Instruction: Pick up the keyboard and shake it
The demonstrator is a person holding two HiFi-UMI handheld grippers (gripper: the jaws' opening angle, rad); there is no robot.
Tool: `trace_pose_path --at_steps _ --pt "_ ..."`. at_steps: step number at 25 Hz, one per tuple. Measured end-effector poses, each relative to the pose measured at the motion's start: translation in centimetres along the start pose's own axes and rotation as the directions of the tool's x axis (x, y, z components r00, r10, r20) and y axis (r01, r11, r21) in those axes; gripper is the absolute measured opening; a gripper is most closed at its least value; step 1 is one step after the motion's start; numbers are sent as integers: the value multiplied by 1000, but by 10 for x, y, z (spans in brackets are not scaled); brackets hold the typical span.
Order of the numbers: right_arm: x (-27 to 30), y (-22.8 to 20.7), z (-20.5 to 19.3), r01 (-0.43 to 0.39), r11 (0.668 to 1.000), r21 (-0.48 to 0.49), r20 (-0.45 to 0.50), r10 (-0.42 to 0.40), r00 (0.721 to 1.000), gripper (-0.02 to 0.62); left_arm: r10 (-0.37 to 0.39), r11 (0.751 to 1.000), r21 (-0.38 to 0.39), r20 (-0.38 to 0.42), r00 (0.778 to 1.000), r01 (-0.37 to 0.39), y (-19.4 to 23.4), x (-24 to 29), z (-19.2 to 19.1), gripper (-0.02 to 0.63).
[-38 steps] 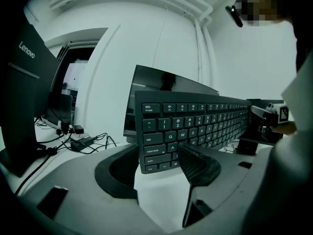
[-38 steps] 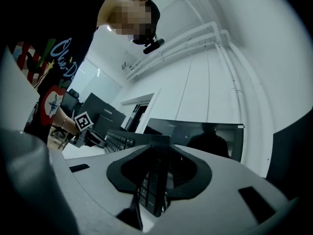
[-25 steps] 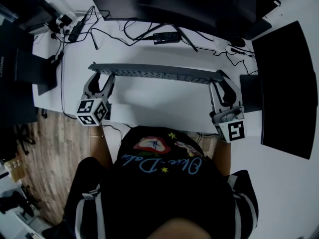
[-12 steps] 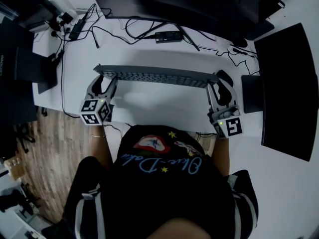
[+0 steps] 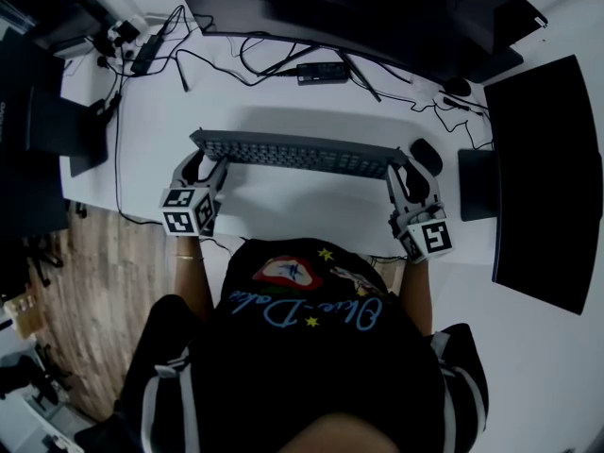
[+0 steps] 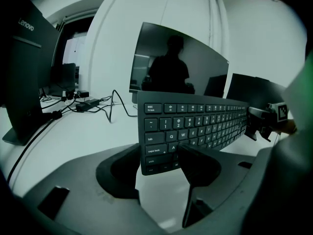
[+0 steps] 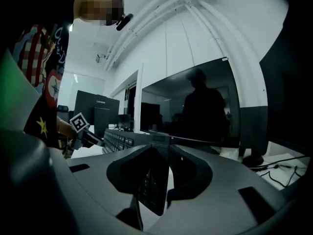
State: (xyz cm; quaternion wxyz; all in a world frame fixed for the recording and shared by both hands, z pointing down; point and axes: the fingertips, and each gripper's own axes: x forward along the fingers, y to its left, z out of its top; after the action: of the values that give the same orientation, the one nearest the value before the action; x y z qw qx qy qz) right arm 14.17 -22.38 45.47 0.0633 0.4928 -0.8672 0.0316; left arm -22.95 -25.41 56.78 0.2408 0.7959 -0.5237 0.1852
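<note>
Dark grey keyboard [image 5: 297,152], white desk [image 5: 283,206]

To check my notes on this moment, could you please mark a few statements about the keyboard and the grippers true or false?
1. The left gripper is shut on one end of the keyboard. True.
2. The right gripper is open and empty. False: it is shut on the keyboard's other end.
3. The keyboard lies flat on the desk. False: the two grippers hold it up off the desk, tilted.
4. A mouse sits on the desk beside the right gripper. True.
</note>
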Motion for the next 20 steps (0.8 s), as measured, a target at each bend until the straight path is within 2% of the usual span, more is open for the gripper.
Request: trace_pose_path --at_steps 5,20 --pt "6 -4 -21 18 998 59 -55 -15 998 100 0 1000 5 -69 998 1 3 9 -13 236" --pt "19 -27 -68 70 983 171 -173 -39 984 97 11 999 52 -144 990 -3 1 30 -13 235"
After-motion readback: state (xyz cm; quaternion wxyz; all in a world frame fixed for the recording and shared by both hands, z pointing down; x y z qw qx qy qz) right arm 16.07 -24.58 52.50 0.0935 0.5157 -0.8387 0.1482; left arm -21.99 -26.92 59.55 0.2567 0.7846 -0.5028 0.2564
